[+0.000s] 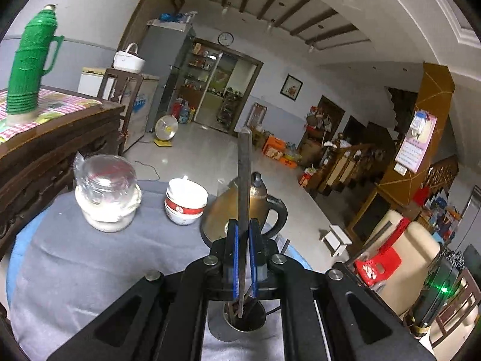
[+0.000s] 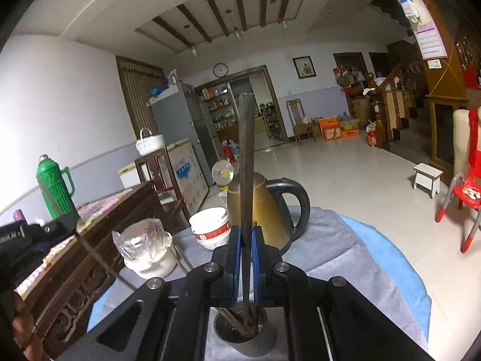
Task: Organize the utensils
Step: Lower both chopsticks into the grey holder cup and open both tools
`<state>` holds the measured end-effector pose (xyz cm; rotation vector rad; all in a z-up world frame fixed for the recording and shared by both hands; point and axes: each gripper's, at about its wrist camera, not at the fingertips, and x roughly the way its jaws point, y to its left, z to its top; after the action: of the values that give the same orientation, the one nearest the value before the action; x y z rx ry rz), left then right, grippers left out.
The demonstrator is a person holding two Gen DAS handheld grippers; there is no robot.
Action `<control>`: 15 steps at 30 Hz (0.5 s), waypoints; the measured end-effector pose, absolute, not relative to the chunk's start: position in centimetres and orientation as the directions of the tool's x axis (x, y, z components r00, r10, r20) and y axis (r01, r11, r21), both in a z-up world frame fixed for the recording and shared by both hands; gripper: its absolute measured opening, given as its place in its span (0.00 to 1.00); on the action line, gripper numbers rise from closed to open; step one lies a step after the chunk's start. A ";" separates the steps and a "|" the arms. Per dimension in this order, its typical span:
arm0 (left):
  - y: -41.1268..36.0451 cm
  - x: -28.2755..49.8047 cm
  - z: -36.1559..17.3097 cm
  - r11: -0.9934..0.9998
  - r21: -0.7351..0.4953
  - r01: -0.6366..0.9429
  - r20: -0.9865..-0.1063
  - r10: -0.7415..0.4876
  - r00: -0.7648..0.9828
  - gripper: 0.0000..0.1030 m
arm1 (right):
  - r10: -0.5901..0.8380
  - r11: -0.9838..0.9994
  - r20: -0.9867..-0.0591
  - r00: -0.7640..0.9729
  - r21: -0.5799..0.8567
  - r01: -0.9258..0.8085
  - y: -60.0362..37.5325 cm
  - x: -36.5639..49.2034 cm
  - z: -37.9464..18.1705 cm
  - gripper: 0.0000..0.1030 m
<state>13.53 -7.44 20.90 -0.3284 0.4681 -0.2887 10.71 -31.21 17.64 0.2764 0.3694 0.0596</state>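
Your left gripper [image 1: 243,234] is clamped on a dark chopstick [image 1: 245,180], held upright, its lower end inside the metal utensil cup [image 1: 245,320] directly below. Your right gripper [image 2: 246,240] likewise pinches a chopstick [image 2: 247,162], its tip in the same cup [image 2: 245,335] among other sticks. The kettle [image 2: 264,207] stands just behind on the grey cloth [image 2: 330,240].

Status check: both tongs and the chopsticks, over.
Left tongs shut on chopstick, tip in holder cup. Right tongs shut on another chopstick. Kettle close behind.
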 end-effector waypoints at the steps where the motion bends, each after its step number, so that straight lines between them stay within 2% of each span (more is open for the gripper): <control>1: -7.7 13.8 20.5 0.910 -0.367 0.195 -0.399 -0.343 0.851 0.07 | 0.109 0.961 -0.358 0.927 0.275 -0.007 -31.2 11.1 17.3 0.08; 15: -9.1 15.9 16.8 0.919 -0.357 0.167 -0.469 -0.331 0.819 0.07 | 0.123 0.965 -0.431 0.894 0.262 -0.006 -30.9 13.1 14.1 0.08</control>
<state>15.95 -9.08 16.82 -0.3089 0.5516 -0.2694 13.06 -30.89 14.05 0.2584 0.4614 0.0676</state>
